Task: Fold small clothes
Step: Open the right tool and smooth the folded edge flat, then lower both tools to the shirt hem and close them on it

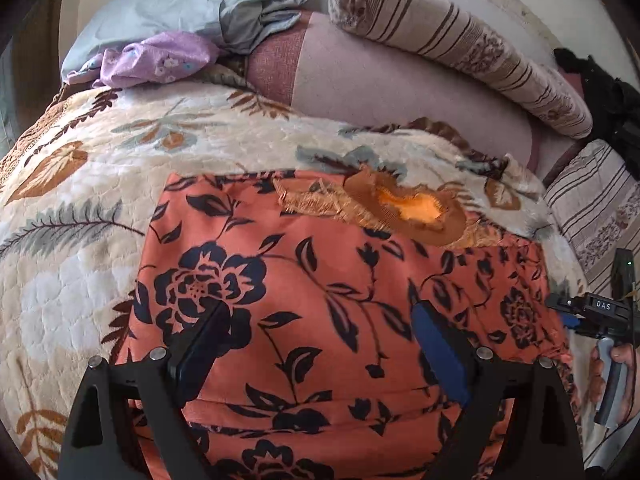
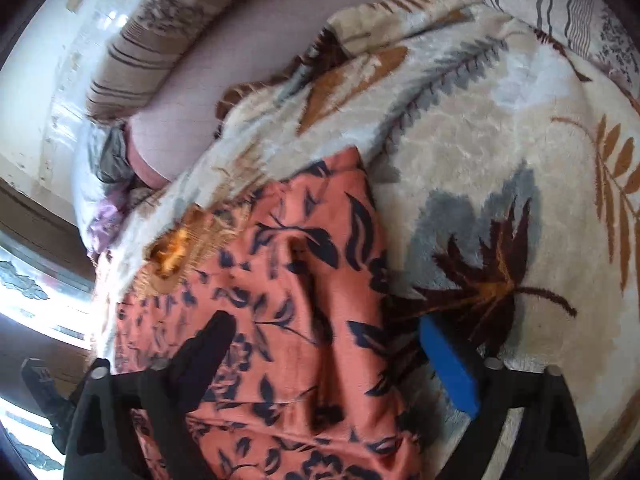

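Orange floral garment (image 1: 320, 300) lies flat on the leaf-patterned blanket (image 1: 100, 160); left tongs (image 1: 320, 320) and right tongs (image 2: 328, 336) both spread above it, pinching nothing

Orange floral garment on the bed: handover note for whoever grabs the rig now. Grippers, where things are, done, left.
Left gripper: open above the orange floral garment, holding nothing.
Right gripper: jaws apart over the garment's right edge, one finger over cloth, the blue pad over the leaf-print blanket; nothing pinched.
Garment lies spread on the blanket, embroidered neckline at the far edge. A lilac garment sits crumpled by the grey pillow.
Done: orange piece laid out fairly flat; no finished fold is clear.
Left: fold it, then likely the lilac one.
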{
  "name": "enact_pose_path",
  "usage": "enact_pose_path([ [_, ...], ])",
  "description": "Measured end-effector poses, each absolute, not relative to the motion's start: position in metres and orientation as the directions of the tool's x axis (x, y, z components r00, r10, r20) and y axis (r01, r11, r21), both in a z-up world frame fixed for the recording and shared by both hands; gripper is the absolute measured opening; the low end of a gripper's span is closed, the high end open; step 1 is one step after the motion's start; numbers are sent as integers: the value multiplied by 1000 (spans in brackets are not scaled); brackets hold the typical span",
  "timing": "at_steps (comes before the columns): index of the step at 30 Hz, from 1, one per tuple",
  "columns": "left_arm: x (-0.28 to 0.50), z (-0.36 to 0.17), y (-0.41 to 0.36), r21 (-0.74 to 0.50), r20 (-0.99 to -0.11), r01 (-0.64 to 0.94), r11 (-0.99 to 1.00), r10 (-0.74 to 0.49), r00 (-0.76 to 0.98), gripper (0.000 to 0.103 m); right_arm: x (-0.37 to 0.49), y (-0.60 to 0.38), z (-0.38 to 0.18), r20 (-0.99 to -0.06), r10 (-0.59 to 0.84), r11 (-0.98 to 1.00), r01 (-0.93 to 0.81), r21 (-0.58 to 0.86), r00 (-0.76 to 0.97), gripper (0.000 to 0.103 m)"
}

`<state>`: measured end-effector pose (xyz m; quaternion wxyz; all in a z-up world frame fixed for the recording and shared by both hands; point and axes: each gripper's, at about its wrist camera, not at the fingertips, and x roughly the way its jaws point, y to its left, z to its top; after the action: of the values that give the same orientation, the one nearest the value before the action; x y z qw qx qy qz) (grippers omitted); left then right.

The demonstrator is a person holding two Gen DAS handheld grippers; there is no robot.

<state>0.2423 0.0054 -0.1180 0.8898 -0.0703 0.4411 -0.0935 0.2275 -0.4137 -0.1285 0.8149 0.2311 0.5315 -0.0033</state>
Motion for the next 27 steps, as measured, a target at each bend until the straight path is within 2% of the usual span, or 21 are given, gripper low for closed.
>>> enact_pose_path([
  [1,246,-128,6,-200,-793,96,975,-218,568,92,225,-409,-123,-879,197,924,218,314,434,49],
  [2,244,-134,7,-188,-788,107,976,-215,577,92,223,-407,-118,-890,161,940,208,270,426,21],
  [3,240,-135,5,-153,-770,126,980,-198,607,92,220,-408,-113,-892,134,950,202,240,431,15],
  [5,239,-136,-1,-105,-778,142,984,-170,605,92,219,-417,-104,-897,17,960,245,139,442,18],
  [6,239,-136,-2,-96,-779,143,985,-163,605,92,221,-425,-101,-893,21,951,268,157,450,22],
  [8,239,-138,-1,-94,-781,144,985,-163,604,94,229,-441,-96,-850,172,897,278,344,498,22],
  [10,239,-139,-2,-99,-779,156,983,-174,602,97,246,-442,-92,-819,233,858,287,427,524,60],
  [11,240,-140,-3,-96,-780,160,982,-174,601,97,257,-438,-92,-797,270,837,277,472,541,100],
  [13,239,-140,-4,-89,-779,162,983,-170,603,98,275,-430,-94,-772,280,834,254,490,570,102],
  [14,239,-140,-3,-94,-778,162,982,-174,604,98,284,-425,-97,-804,239,865,258,431,544,96],
  [15,239,-140,-2,-104,-776,163,981,-183,604,98,293,-422,-106,-852,181,889,288,355,491,48],
  [16,239,-139,0,-119,-773,163,979,-194,604,98,297,-420,-117,-886,133,891,338,303,444,19],
  [18,237,-134,6,-146,-770,154,977,-210,603,98,286,-430,-115,-876,77,865,404,296,477,15],
  [20,230,-123,20,-151,-770,114,982,-189,609,98,263,-435,-98,-865,-68,852,480,209,497,24],
  [22,213,-105,45,-168,-754,73,983,-176,633,98,235,-442,-86,-848,-27,848,461,260,529,38],
  [23,201,-97,61,-174,-744,42,984,-159,650,98,218,-446,-82,-845,18,843,446,300,535,76],
  [24,187,-90,78,-178,-742,1,984,-135,657,98,199,-448,-77,-835,52,840,429,333,548,96],
  [27,143,-83,130,-241,-770,-92,966,-133,624,98,141,-449,-68,-835,153,845,368,388,529,96],
])
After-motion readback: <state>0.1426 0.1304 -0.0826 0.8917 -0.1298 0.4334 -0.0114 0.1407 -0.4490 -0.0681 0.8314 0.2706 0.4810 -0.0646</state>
